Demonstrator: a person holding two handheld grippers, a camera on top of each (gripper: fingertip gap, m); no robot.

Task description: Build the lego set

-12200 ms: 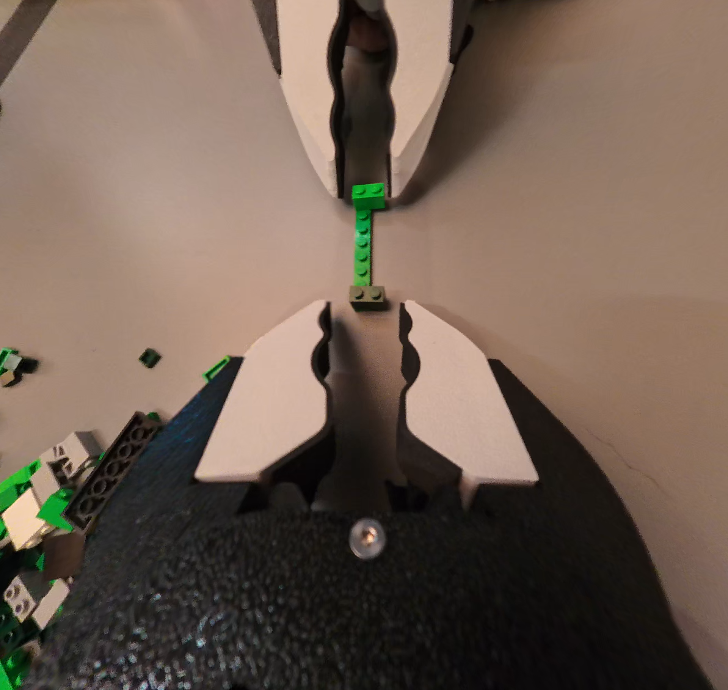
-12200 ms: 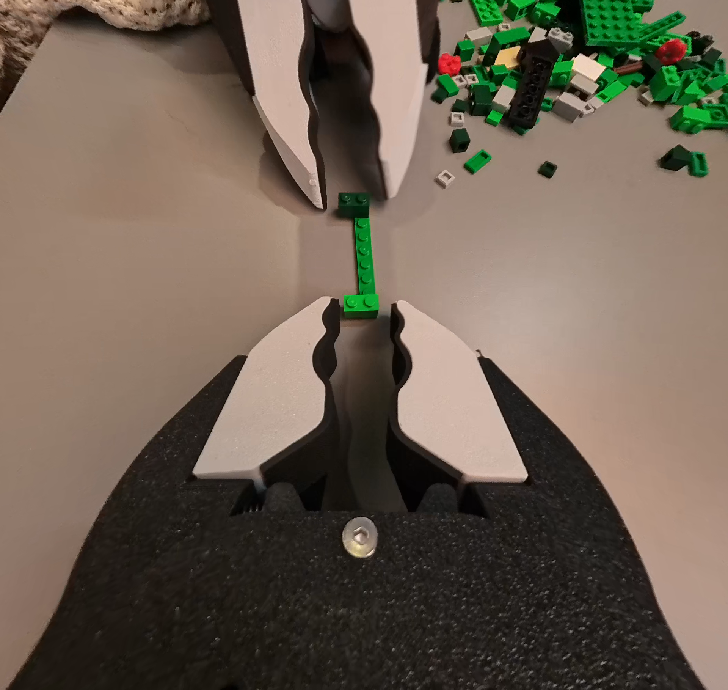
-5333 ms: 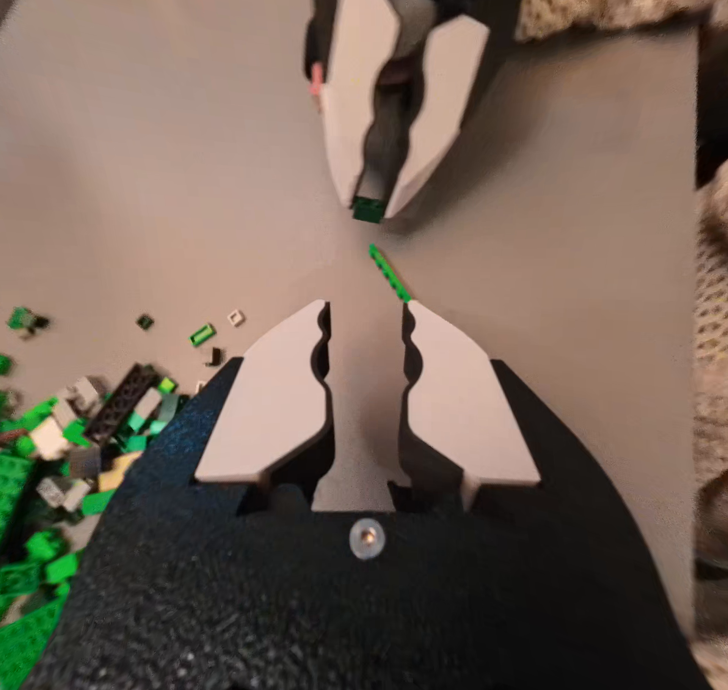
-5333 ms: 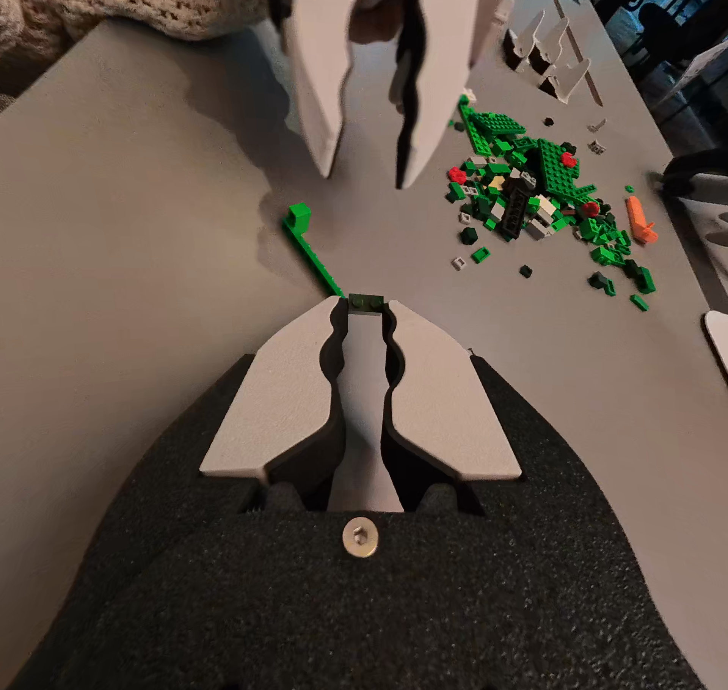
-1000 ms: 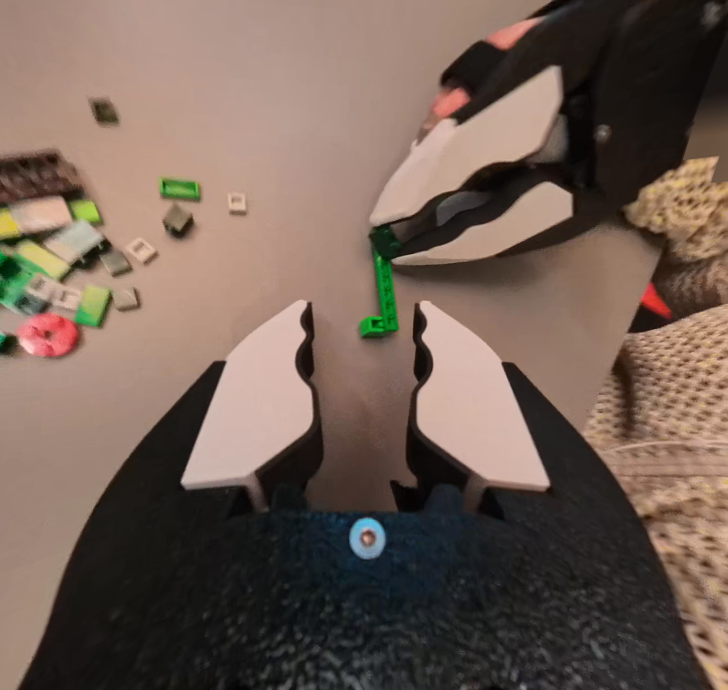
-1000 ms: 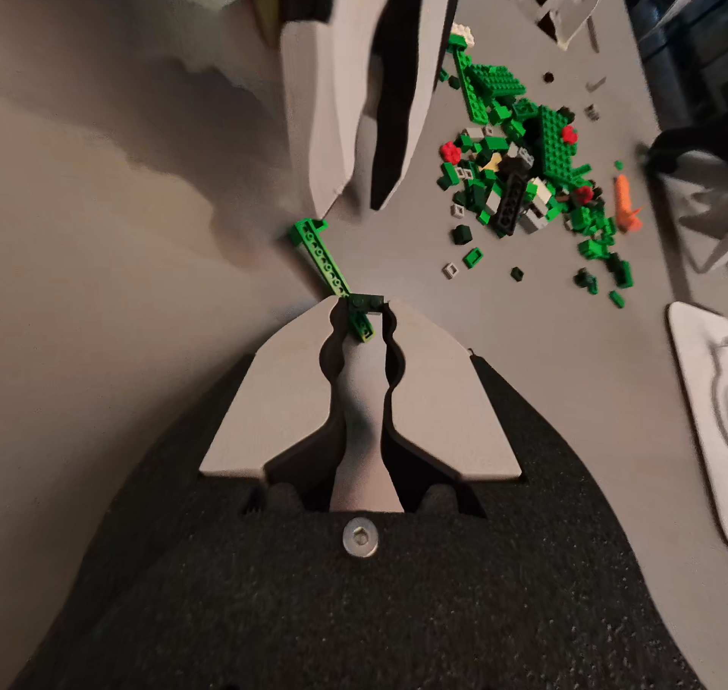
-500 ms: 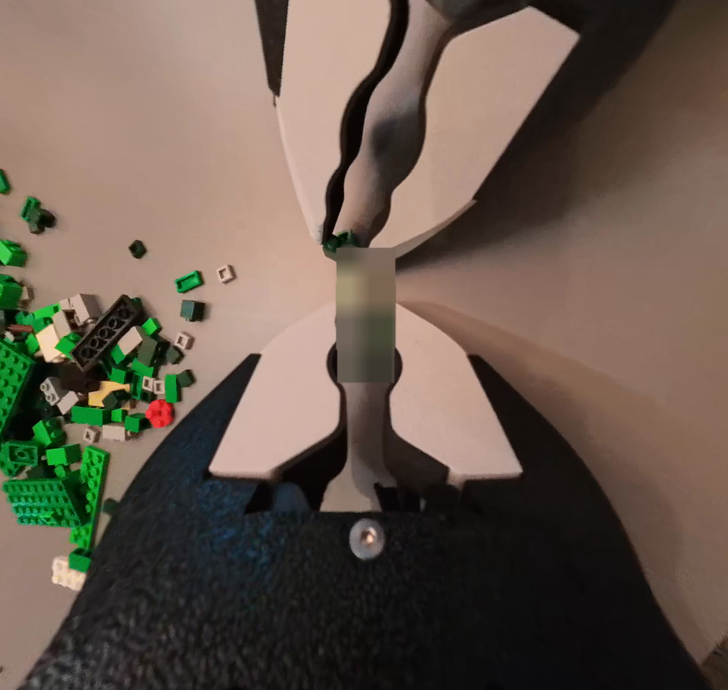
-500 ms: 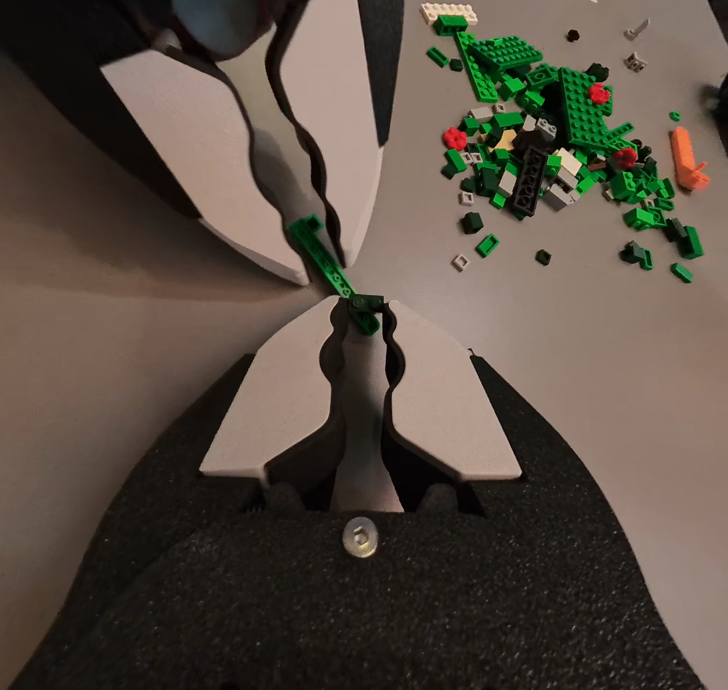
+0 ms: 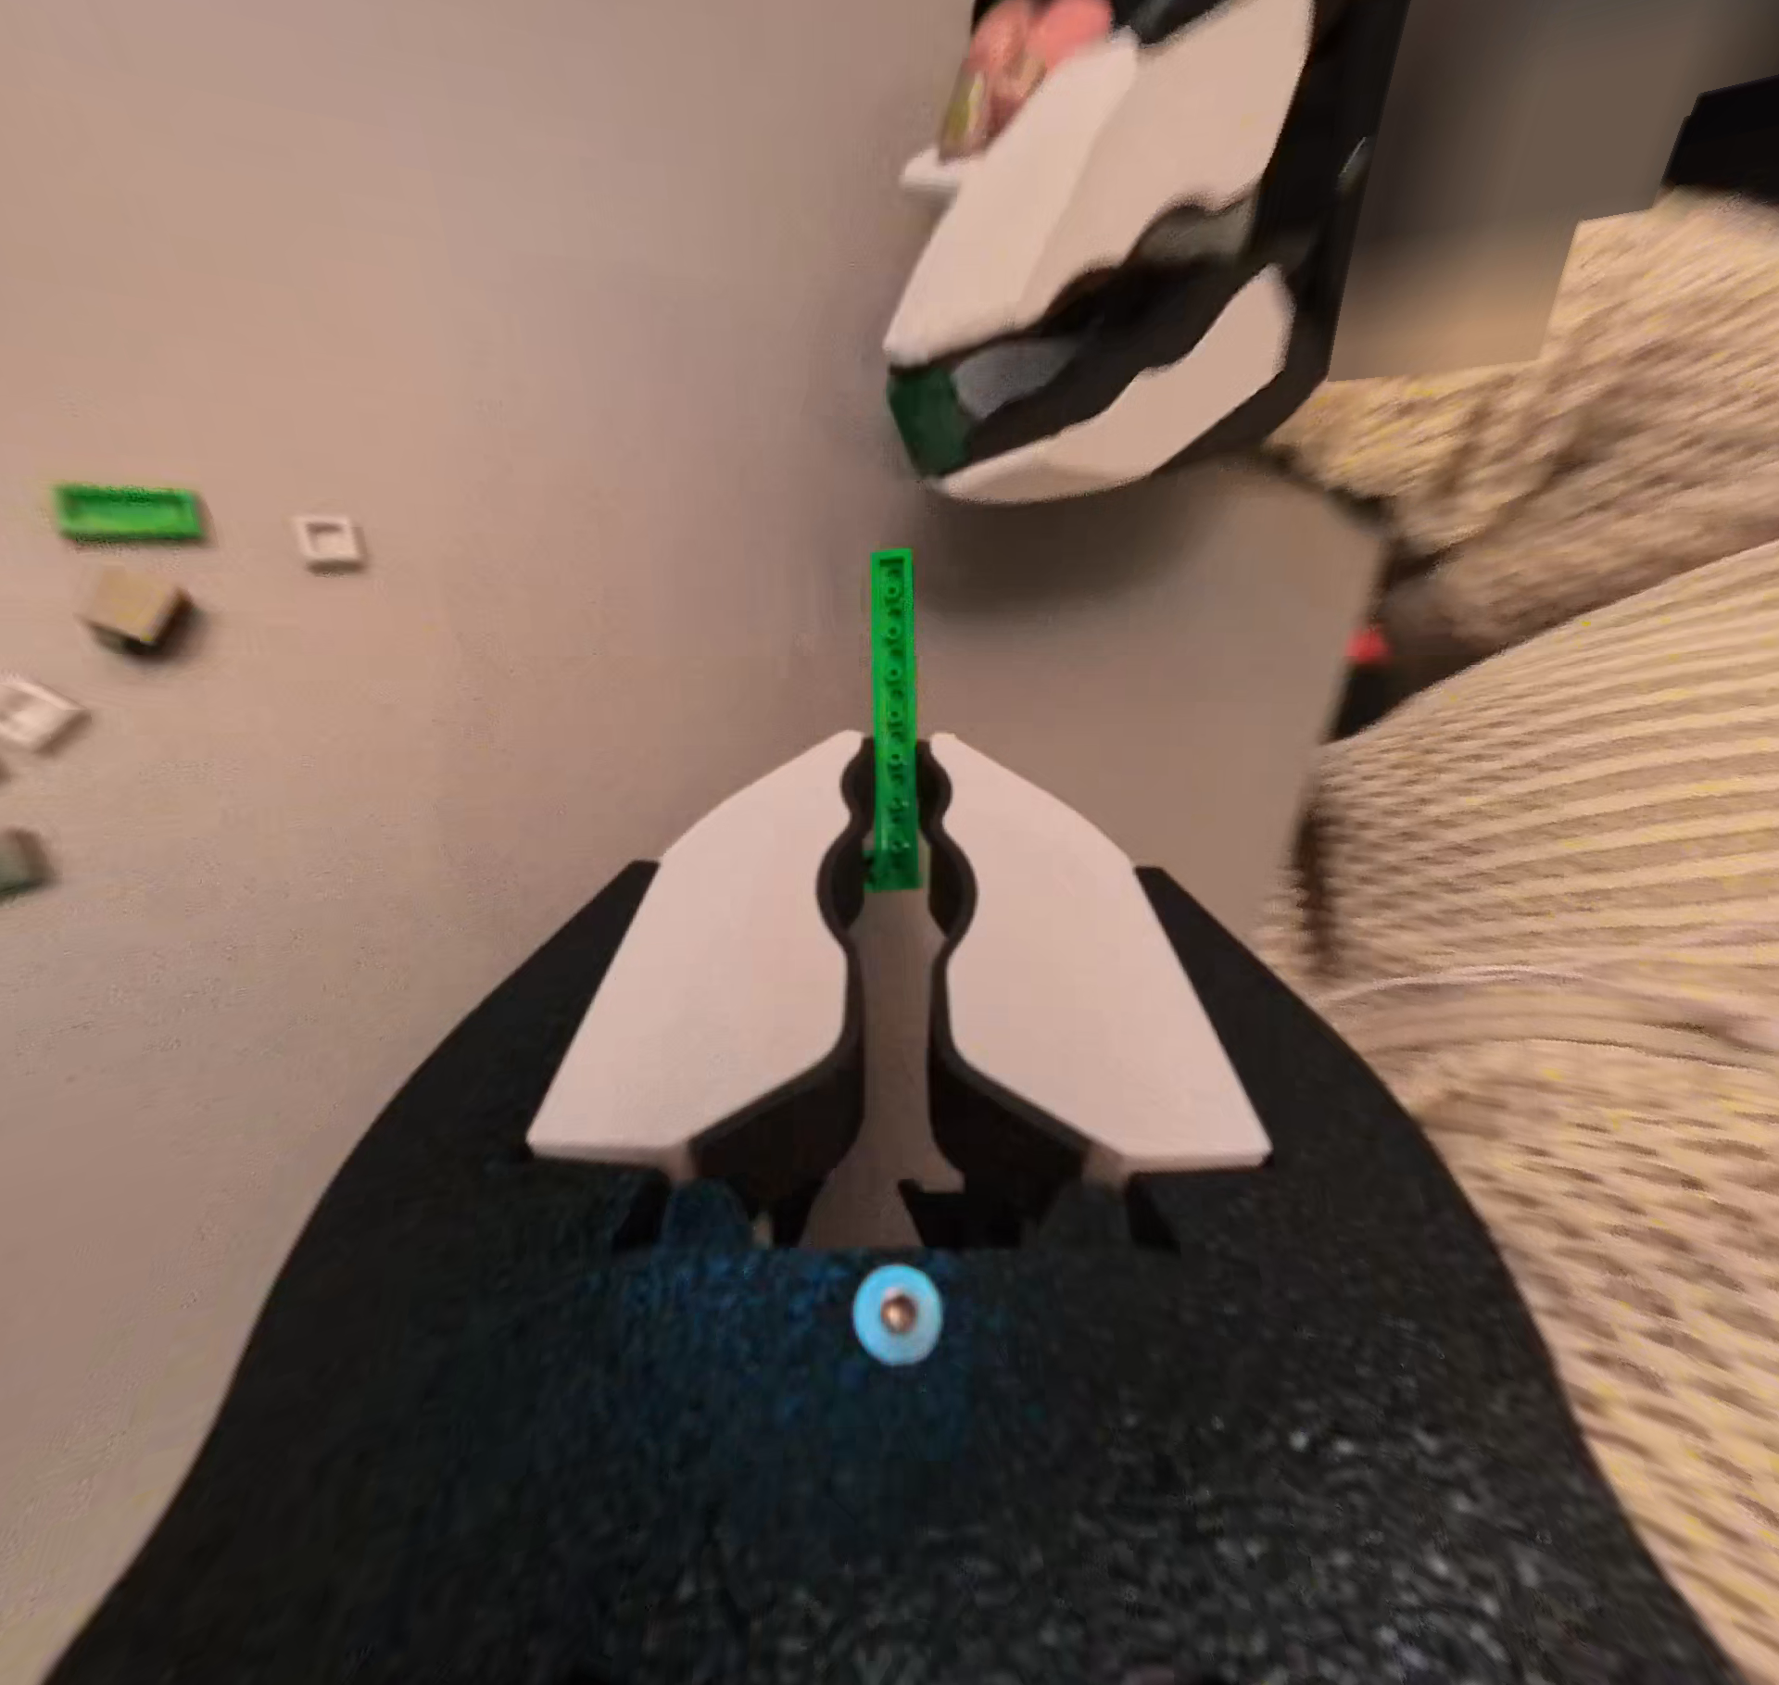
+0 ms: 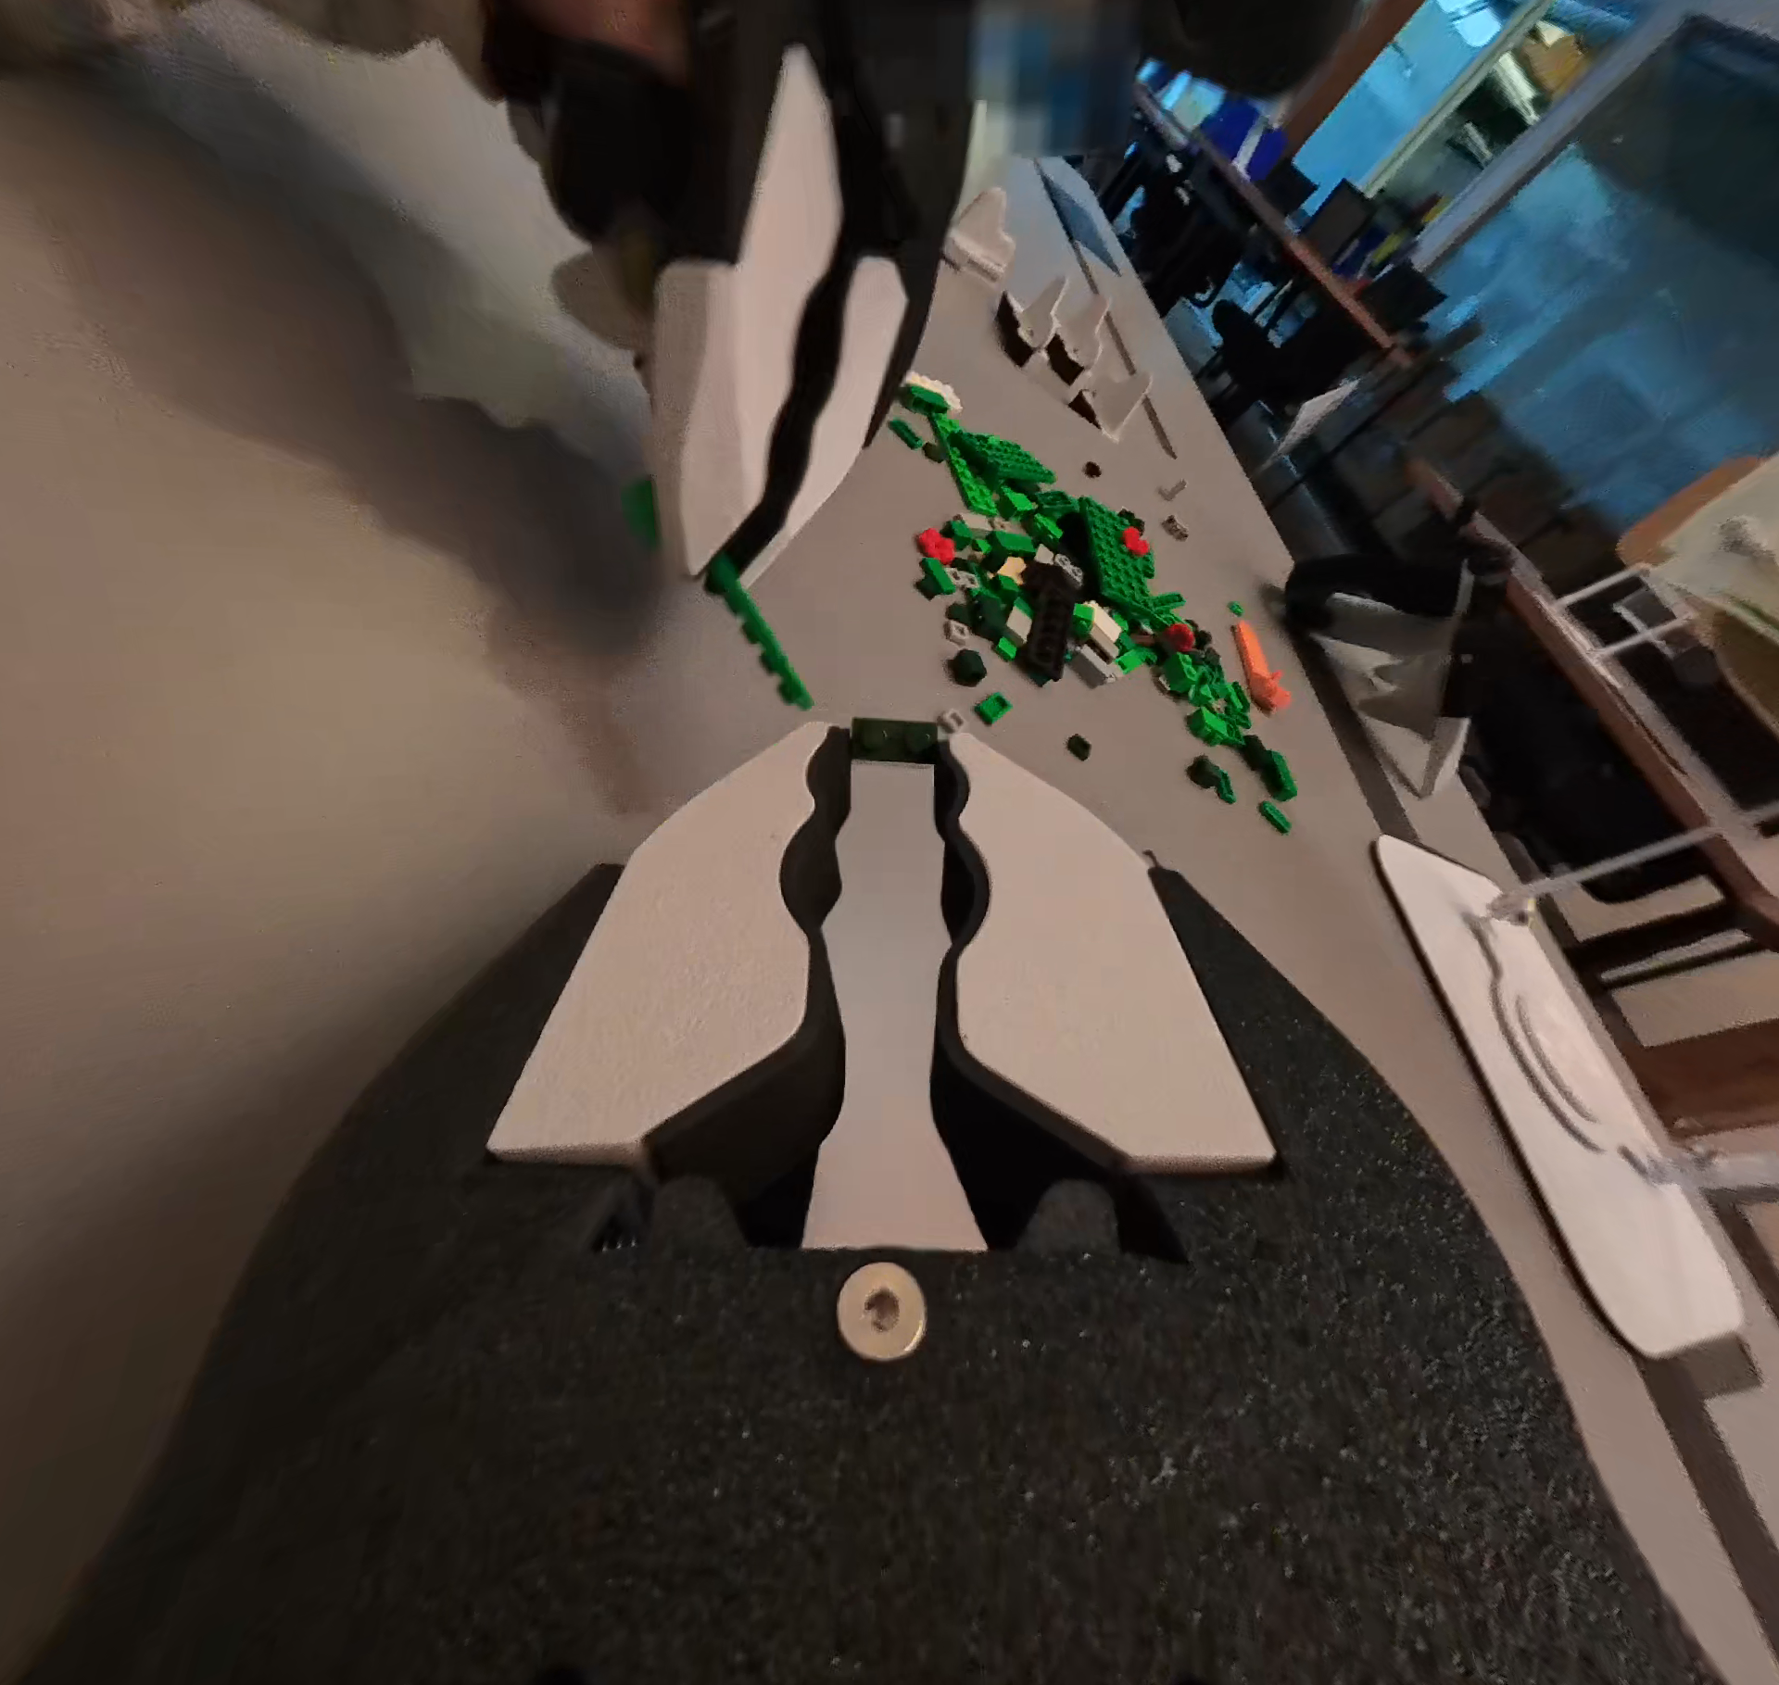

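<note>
Pulled apart since half a second ago: the left gripper (image 9: 895,753) fingers clamp the bright green studded strip (image 9: 893,667), while the right gripper (image 10: 895,742) fingers pinch the dark green brick (image 10: 895,740), both raised above the worktop (image 9: 433,243).

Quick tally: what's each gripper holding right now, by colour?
Bright green long plate: 1, in the left gripper
Dark green brick: 1, in the right gripper
Total: 2 held pieces, not joined to each other. Anything on the plate's gripped end is hidden.
</note>
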